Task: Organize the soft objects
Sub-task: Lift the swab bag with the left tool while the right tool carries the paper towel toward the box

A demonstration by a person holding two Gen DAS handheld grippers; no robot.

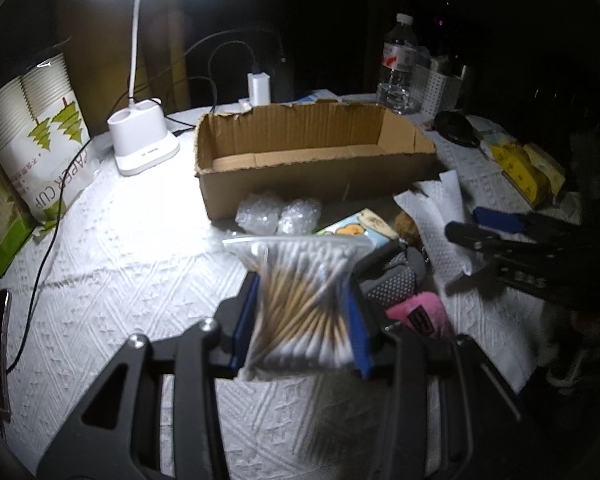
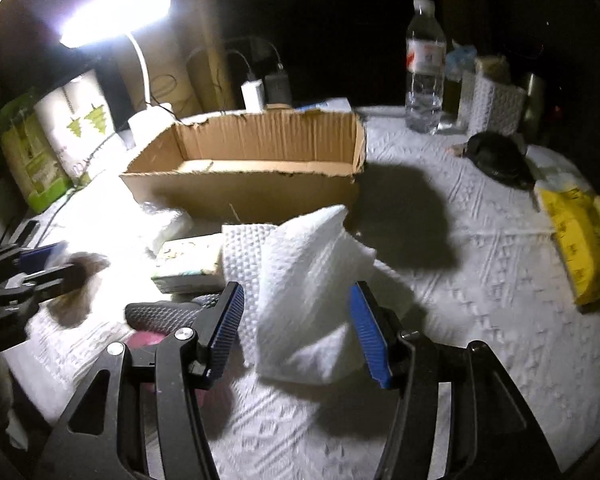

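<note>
Left tongs [image 1: 300, 320] pitched down — clamping swab bag [image 1: 296, 280].

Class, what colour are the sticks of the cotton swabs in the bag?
Light wooden tan, white tips; cotton swab bag, left wrist view.

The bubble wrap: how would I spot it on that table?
Find the open cardboard box in the middle of the table. Two small clear bundles of bubble wrap lie against its front wall, left of the cartoon card. They alone are see-through and knobbly.
</note>
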